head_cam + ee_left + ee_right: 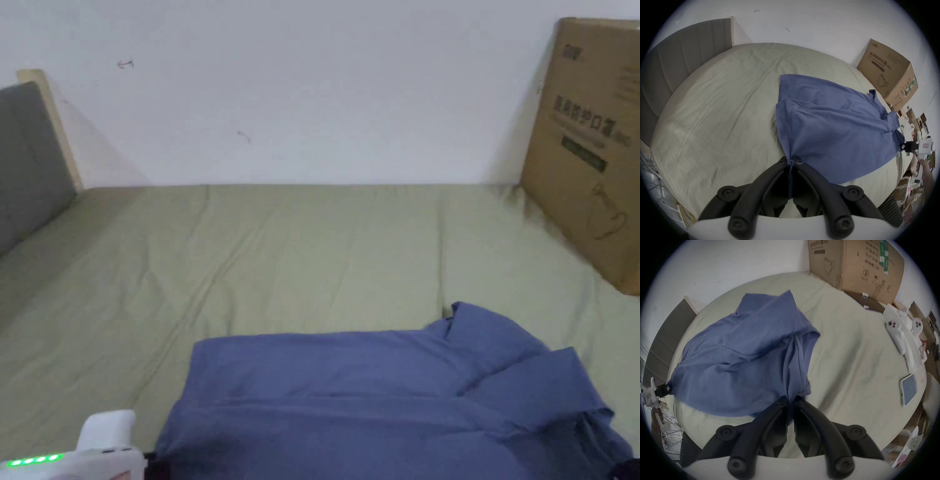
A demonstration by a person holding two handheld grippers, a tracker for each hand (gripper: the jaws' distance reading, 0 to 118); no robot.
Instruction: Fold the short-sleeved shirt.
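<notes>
Green-sheeted bed (281,250), blue shirt (375,400) at lower frame.
Both grippers' fingers (799,162) seem clamped on cloth; keep even tension.

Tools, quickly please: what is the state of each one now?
Left tool: closed, holding an edge of the blue shirt.
Right tool: closed, holding the shirt's bunched fabric.

Cardboard box (590,147) on green bedsheet (300,250) by wall; grey headboard (28,162); tablet (908,388).
</notes>
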